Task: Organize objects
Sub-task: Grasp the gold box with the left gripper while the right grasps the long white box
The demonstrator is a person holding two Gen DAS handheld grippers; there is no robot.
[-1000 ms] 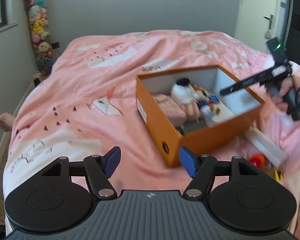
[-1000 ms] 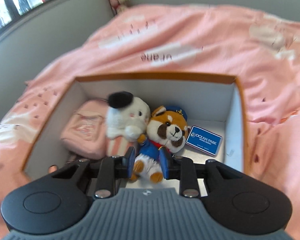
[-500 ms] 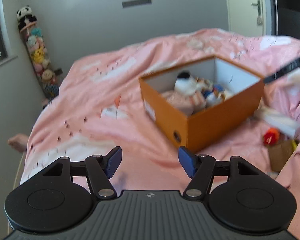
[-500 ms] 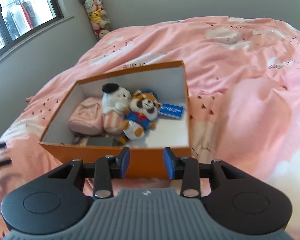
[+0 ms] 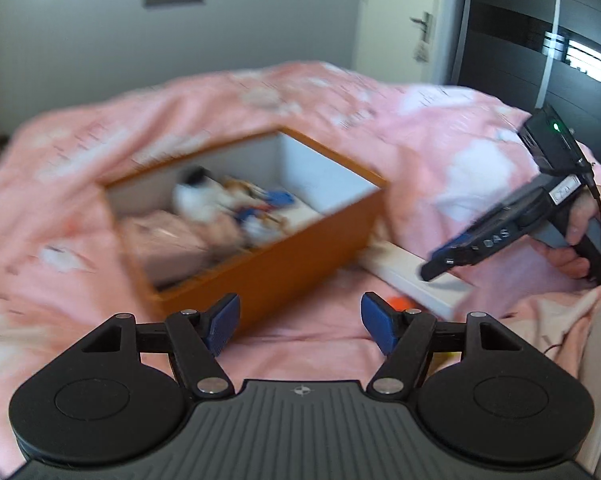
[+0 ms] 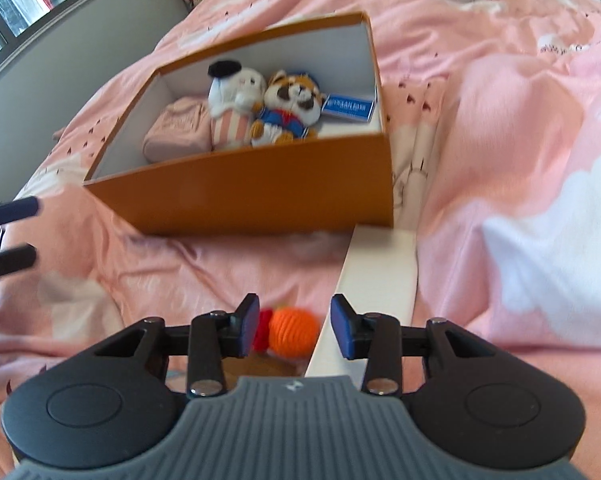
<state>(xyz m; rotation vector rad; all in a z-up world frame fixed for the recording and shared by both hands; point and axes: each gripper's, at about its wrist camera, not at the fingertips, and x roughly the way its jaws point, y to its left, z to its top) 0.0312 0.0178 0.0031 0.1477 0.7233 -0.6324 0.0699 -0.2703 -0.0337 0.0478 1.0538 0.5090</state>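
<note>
1. Orange box (image 6: 252, 196) sits on the pink duvet (image 6: 500, 128) ahead of both claws, open at the top.
2. Inside it lie a pink pouch (image 6: 178, 130), a white plush with a black cap (image 6: 232, 106), a red panda plush in a blue sailor suit (image 6: 292, 106) and a blue tag (image 6: 350, 107).
3. Right claw (image 6: 295, 330) stands narrowly apart, gripping nothing; an orange knitted ball (image 6: 294, 331) lies on the bed beyond the gap between its pads.
4. White box lid (image 6: 376, 280) lies just right of the ball, reaching toward the box.
5. Left claw (image 5: 300, 326) is wide and opening, nothing between its jaws, with the box just ahead to its left.
</note>
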